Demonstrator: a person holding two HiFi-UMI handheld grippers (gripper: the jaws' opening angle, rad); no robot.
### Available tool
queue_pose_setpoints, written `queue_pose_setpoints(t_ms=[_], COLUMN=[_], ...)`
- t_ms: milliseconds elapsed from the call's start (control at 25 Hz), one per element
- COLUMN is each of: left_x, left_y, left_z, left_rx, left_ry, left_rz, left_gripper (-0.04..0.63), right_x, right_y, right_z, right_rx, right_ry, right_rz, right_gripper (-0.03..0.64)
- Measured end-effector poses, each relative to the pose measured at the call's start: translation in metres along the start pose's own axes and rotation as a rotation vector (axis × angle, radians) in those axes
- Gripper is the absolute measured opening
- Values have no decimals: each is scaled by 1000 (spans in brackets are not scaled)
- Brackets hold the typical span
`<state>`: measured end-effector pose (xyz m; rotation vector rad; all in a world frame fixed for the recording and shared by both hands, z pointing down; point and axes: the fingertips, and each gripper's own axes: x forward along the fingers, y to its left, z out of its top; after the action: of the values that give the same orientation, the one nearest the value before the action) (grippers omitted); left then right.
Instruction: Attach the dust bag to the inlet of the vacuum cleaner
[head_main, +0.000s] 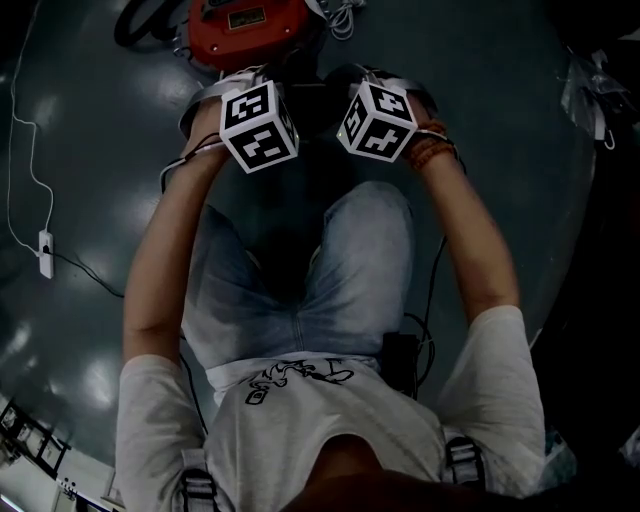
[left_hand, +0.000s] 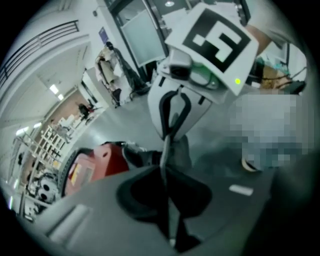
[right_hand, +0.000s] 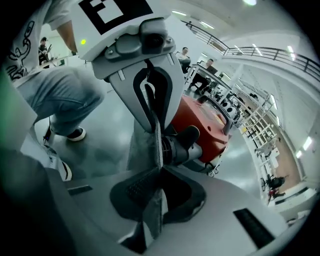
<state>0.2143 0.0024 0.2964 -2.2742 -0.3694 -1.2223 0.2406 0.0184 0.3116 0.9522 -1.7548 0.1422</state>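
Left gripper (left_hand: 165, 172) and right gripper (right_hand: 160, 175) face each other, each with jaws closed narrow on an edge of the grey bag (right_hand: 143, 147), which is held between them just beside the black inlet (right_hand: 182, 145) of the red vacuum (right_hand: 210, 122).

- The floor (head_main: 90, 120) is dark grey and glossy, with pale patches of light toward the left of the head view.
- A red vacuum cleaner (head_main: 245, 25) stands on it at top centre.
- A white power strip (head_main: 45, 253) lies at the left edge, and its thin cable (head_main: 31, 170) trails upward.
- A dark shoe (right_hand: 75, 134) rests on the floor at the left of the right gripper view.
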Motion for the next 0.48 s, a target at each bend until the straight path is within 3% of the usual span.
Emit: queue_pose_setpoints(t_ms=[160, 240, 480], left_x=[-4, -3, 4], left_y=[-5, -3, 9], left_z=[-13, -15, 3], left_rx=[-163, -178, 44], left_ry=[-80, -84, 25], left_rz=[-8, 2, 7], left_gripper=[29, 29, 35], right_x=[1, 2, 0], right_y=[-8, -9, -5], right_z=[14, 15, -4], right_rx=[-175, -178, 54], right_ry=[66, 57, -34], right_rz=[-41, -50, -41], right_gripper=[34, 35, 34])
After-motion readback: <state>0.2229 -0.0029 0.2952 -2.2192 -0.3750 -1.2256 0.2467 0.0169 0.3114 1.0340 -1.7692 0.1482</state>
